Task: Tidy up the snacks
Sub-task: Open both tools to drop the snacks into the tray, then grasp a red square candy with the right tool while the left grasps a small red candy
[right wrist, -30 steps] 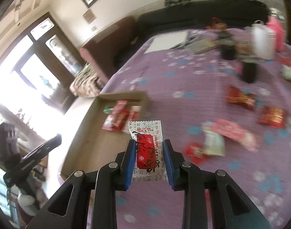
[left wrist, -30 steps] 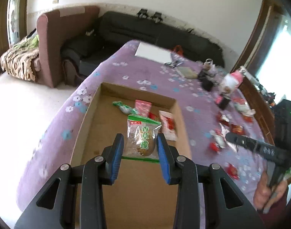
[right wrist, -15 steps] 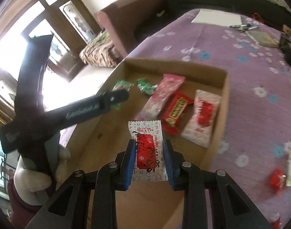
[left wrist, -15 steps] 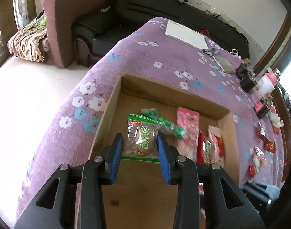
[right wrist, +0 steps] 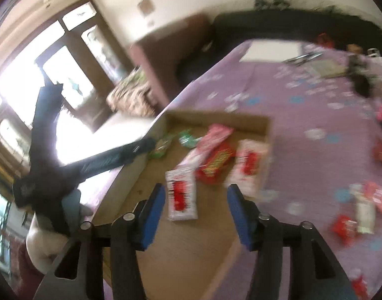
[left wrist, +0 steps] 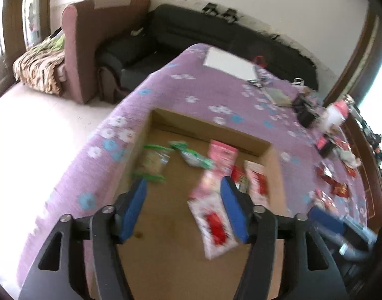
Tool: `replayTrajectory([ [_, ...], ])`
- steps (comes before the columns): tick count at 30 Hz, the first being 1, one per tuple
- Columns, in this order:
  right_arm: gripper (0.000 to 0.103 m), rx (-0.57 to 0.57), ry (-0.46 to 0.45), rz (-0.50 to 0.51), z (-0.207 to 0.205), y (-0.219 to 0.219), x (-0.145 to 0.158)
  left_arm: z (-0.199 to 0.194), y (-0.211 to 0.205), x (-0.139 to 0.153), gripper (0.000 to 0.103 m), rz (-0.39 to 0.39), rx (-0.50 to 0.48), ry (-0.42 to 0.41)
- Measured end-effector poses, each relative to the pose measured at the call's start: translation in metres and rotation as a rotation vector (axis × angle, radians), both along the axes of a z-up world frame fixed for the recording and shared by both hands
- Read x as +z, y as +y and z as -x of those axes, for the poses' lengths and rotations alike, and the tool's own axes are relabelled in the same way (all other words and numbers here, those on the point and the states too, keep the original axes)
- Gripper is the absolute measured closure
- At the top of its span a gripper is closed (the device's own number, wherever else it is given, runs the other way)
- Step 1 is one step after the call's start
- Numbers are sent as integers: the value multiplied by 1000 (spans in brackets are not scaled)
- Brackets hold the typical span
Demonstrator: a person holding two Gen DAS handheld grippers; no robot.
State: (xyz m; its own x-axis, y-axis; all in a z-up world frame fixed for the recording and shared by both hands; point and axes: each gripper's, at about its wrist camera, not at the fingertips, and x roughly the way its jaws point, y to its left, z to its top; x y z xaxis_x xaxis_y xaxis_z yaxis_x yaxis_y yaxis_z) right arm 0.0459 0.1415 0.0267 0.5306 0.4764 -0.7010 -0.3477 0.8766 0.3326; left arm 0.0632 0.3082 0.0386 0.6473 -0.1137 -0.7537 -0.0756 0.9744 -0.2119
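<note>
Purple flowered tabletop (left wrist: 166, 87), carrying an open cardboard box (left wrist: 208, 125) at its near corner. Beyond the box in both views, a dark sofa (left wrist: 216, 37) and a maroon armchair (left wrist: 78, 50).

Inside the box, from the left wall rightward: a green-edged cookie packet (left wrist: 153, 161), a green candy wrapper (left wrist: 193, 157), a long pink packet (left wrist: 216, 167), a red-and-yellow bar (right wrist: 214, 162), a white packet with red print (left wrist: 257, 182). Nearest the box's open front, a white sachet with a red label (right wrist: 181, 195), lying flat on the box floor.

Left gripper (left wrist: 183, 210): fingers opening, released, cookie packet lying free ahead of the left finger. Right gripper (right wrist: 194, 215): fingers opening, released, the sachet lying between them, apart from both pads.

Only in the right wrist view: the left gripper's black body over the box's left wall, a hand (right wrist: 44, 242) on its handle. Only in the left wrist view: scattered red snacks (left wrist: 338, 187) right of the box along the tabletop edge.
</note>
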Motion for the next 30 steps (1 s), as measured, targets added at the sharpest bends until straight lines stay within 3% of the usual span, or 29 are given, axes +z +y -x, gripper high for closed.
replayTrajectory([
  [4,49,-99,-38,7,13,-51,11,6,-26,-12,40,-40,-49,-4],
  [8,48,-225,-47,49,27,-119,14,5,-23,-20,40,-38,-16,33],
  [13,46,-368,12,71,53,-210,-4,12,-14,-29,40,-19,-26,86],
  [17,46,-420,37,84,71,-253,-18,24,-10,-21,40,5,-27,57],
  [20,46,-390,49,93,77,-260,-25,41,-26,3,40,21,-54,5],
  [24,46,-265,52,122,76,-232,-38,54,-73,28,39,15,-153,-33],
  [30,46,-116,32,214,71,-180,-60,50,-151,18,37,4,-311,21],
])
